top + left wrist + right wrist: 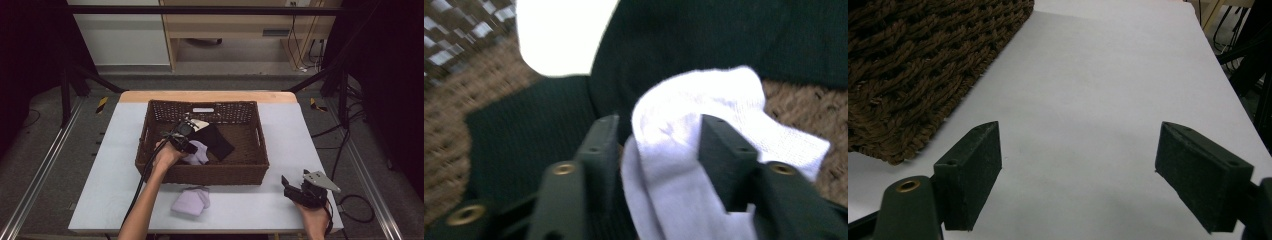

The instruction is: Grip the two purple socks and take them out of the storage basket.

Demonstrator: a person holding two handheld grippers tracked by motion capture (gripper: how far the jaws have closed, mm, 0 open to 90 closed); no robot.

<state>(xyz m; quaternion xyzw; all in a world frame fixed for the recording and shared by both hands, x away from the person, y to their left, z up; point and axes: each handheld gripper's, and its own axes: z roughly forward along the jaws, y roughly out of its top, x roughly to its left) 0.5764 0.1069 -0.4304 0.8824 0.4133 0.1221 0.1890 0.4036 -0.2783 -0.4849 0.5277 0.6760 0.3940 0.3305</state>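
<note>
Inside the basket (150,150), toward its near left part, a lilac sock (198,153) lies on the woven floor, and the left gripper (192,142) reaches in over the near rim with its jaws on either side of the sock. From the left gripper view the sock (684,150) sits bunched between the two black jaws, which press its folds, so the tool grips the sock. A black cloth (215,140) lies just beyond, touching the sock, and something pale (200,123) shows at its far edge. On the table (280,140), in front of the basket, a second lilac sock (191,201) lies folded. At the near right corner the right gripper (290,186) hovers with its jaws spread wide, holding nothing, bare tabletop (1088,100) between them and the basket wall (923,65) at one side.
</note>
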